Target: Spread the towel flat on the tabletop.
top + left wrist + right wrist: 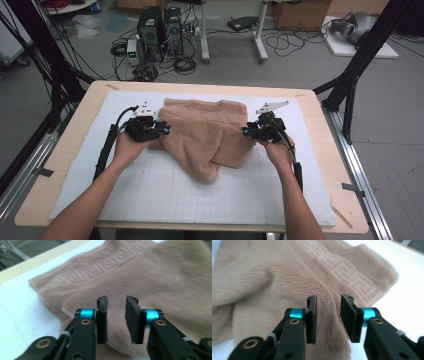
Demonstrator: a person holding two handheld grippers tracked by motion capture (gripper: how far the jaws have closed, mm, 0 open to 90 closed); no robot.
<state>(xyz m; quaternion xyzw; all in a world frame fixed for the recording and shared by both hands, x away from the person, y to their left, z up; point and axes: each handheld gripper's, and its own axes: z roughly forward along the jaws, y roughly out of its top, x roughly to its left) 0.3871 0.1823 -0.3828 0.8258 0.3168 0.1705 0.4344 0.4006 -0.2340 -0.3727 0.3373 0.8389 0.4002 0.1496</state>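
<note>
A beige towel with a Greek-key border lies loosely folded and rumpled on the white grid mat. My left gripper is at the towel's left edge, held in a hand. In the left gripper view its jaws stand apart over the towel, with nothing pinched. My right gripper is at the towel's right edge. In the right gripper view its jaws stand apart, and a raised ridge of towel runs up between them without the pads pressing on it.
The mat covers a wooden table framed by black struts. Bare mat lies in front of the towel, between the forearms. Beyond the far edge, computer cases, cables and boxes sit on the floor.
</note>
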